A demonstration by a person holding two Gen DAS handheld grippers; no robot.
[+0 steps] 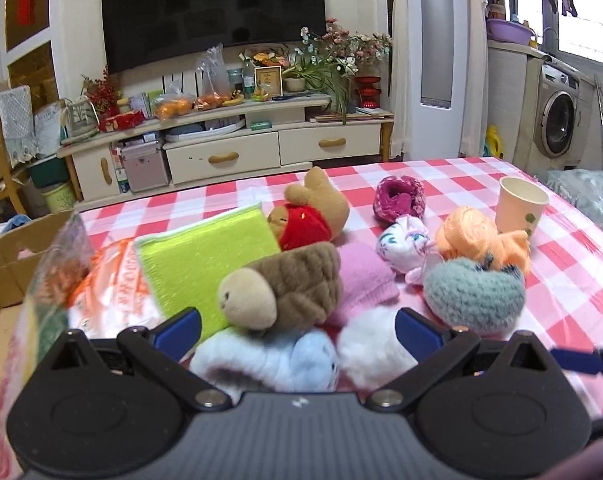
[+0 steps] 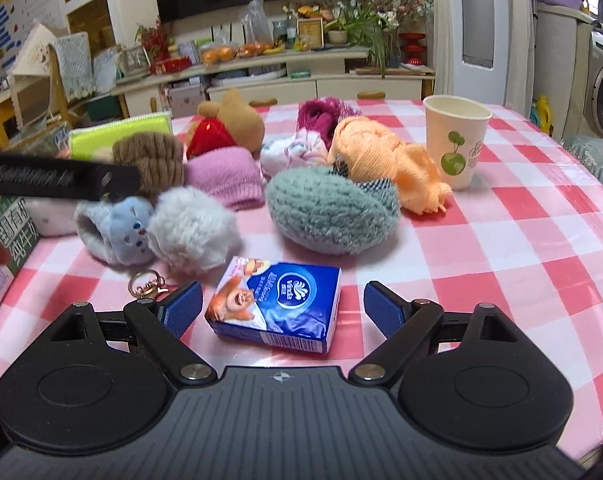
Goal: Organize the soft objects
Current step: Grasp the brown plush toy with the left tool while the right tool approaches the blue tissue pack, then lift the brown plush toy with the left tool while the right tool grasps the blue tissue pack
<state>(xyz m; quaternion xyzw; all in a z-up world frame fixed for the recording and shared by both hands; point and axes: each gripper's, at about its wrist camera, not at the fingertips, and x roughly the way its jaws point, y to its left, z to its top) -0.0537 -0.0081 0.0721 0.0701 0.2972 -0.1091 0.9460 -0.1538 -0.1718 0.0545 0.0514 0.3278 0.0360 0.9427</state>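
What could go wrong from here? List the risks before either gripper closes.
1. The left gripper is open over the blue plush and white fluffy item, which touch; closing may pinch both.
2. The right gripper brackets the tissue pack; a key ring lies by its left finger and could get dragged.
3. The paper cup stands against the orange knit; pulling that could tip it.

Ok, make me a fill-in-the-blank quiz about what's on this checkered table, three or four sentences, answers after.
1. The right gripper is open around a pack of ____.
2. The paper cup stands ____ on the tablecloth.
3. The plush bear wears a ____ shirt.
4. The left gripper is open above a white and light ____ fluffy toy.

Missing words: tissues; upright; red; blue
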